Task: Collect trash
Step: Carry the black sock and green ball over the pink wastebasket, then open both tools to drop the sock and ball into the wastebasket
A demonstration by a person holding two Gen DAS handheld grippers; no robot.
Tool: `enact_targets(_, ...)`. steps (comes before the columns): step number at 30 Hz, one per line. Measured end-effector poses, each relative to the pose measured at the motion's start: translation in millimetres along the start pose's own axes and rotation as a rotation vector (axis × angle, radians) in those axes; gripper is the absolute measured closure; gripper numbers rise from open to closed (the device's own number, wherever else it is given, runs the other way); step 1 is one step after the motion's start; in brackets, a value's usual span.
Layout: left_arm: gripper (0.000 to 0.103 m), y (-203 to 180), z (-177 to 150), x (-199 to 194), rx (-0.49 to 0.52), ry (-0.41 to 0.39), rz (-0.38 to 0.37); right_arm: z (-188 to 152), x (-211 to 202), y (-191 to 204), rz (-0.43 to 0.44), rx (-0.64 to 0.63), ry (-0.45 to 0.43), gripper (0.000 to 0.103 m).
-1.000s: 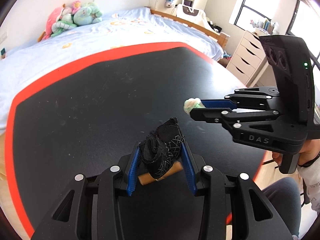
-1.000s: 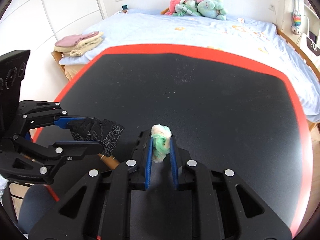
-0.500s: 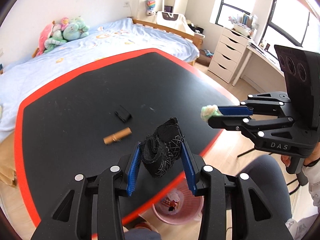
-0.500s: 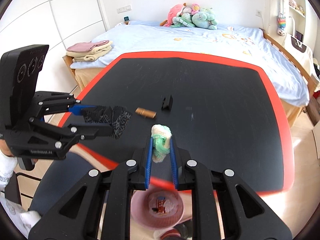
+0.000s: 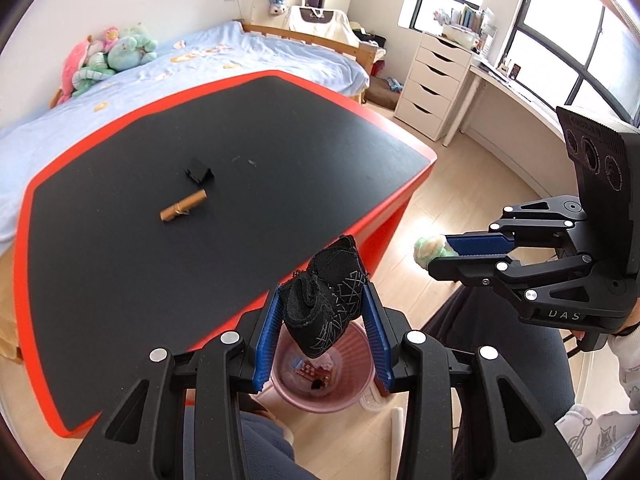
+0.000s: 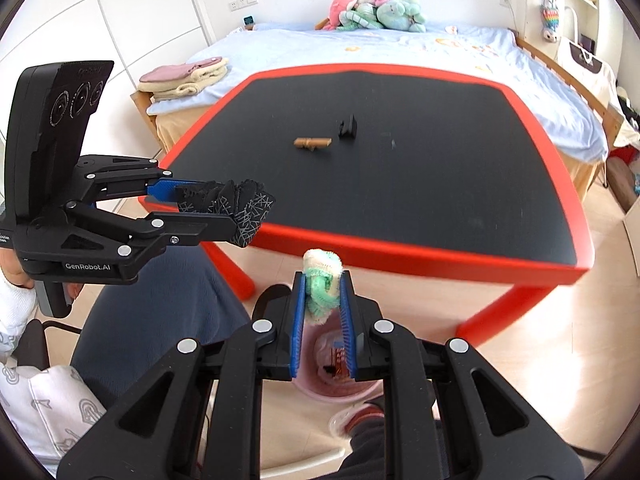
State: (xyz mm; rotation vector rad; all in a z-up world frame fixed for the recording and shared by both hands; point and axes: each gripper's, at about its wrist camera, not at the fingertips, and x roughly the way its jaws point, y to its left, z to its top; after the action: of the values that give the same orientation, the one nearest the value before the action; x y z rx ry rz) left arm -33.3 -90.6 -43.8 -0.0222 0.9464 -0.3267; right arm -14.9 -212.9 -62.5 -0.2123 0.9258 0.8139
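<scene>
The black fabric wad, a crumpled dark piece with thin pale line patterning, is pinched between the blue pads of the left gripper. Its long axis runs roughly along the fingers, one end poking up and forward past the fingertips, the other hanging down between them over the bin. In the right wrist view the same wad juts sideways out of the left gripper, off the near edge of the table.

The right gripper is pressed nearly together on a small green-and-cream fuzzy lump. The lump stands lengthwise along the fingers, its cream tip sticking up beyond them. From the left wrist camera, the lump points left out of the right gripper, above the wooden floor.

Below both grippers a pink waste bin stands on the floor, just in front of the table's near edge. It holds a few scraps, among them something with red print and a small dark bit; more I cannot make out. The bin shows under the right gripper's fingers too.

On the black table with a red rim lie a brown paper roll, its long axis across the tabletop, and just beside it a small black clip-like object.
</scene>
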Motion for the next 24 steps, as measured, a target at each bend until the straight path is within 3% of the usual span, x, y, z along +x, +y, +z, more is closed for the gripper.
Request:
enact_targets(15,0.063,-16,-14,4,0.015,0.024,-0.020,-14,-3,4,0.010,0.011,0.009,0.087)
enact_targets(18,0.059,-17,-14,6,0.015,0.028,-0.032,-15,-3,3,0.016,0.012,0.006,0.084)
enact_targets(19,0.056,-17,-14,7,0.015,0.028,-0.030,-15,-3,3,0.015,0.014,0.006,0.081)
enact_targets(20,0.053,-17,-14,8,0.014,0.030,-0.028,-16,-2,2,0.013,0.016,0.007,0.065)
enact_targets(21,0.050,-16,-14,9,0.012,0.031,-0.026,-16,-2,1,0.007,0.017,0.005,0.043)
enact_targets(23,0.029,-14,-15,10,0.001,0.029,-0.011,-18,-4,-2,-0.001,0.028,-0.005,0.025)
enact_targets(24,0.023,-13,-15,8,-0.007,0.020,-0.002,-18,-4,-3,-0.005,0.035,-0.008,0.017)
